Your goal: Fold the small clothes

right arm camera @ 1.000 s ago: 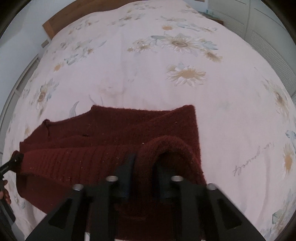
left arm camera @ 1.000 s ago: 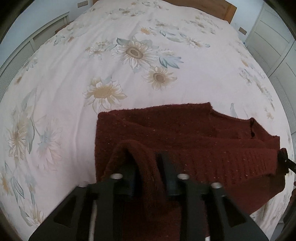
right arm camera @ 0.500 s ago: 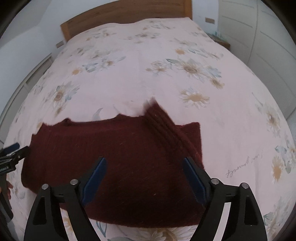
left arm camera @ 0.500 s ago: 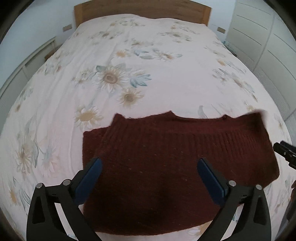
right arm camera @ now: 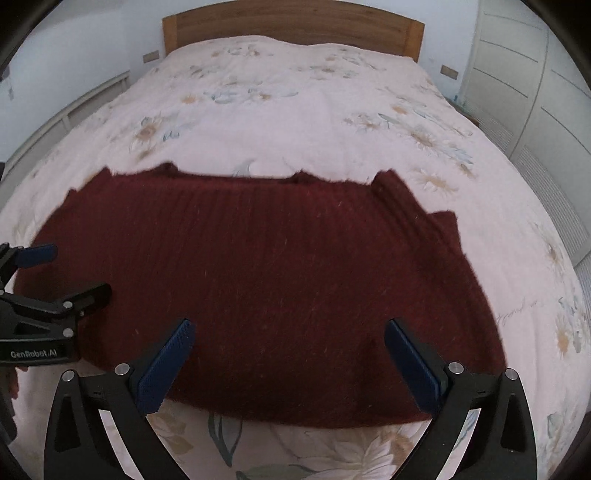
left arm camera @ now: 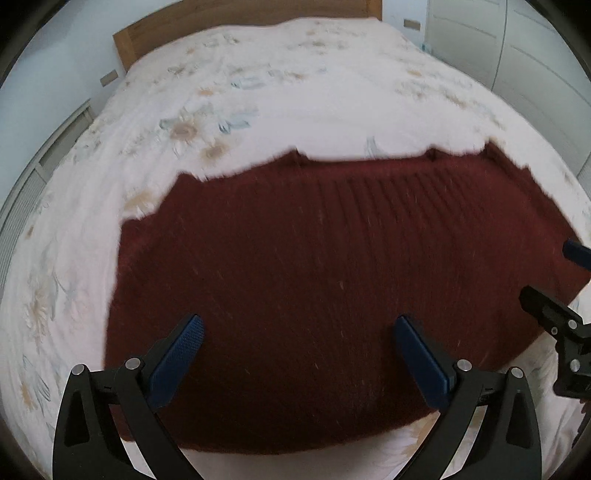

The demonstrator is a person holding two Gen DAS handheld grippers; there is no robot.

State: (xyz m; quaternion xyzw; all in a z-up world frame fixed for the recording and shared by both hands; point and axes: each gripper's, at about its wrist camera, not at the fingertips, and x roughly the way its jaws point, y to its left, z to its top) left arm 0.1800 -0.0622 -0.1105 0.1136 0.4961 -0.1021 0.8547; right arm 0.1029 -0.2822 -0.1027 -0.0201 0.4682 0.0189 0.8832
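The bed [right arm camera: 295,110] fills both views, its flowered cover giving a broad soft surface for folding, with the wooden headboard [right arm camera: 291,27] at its far end. The dark red knitted garment [right arm camera: 266,277] lies flat on the cover at the end of the bed away from the headboard, spread wide across it; one narrow ribbed part at its right far corner lies doubled over the body, so a fold seems to have been laid and the piece set down to settle.

The left gripper [left arm camera: 295,332] hangs over the garment's near left part with its jaws spread wide and nothing between them. The right gripper [right arm camera: 288,334] hangs over the near right part; its jaws are opening, with only flat knit below and no cloth pinched. Both appear freed to take a new hold for the next fold.
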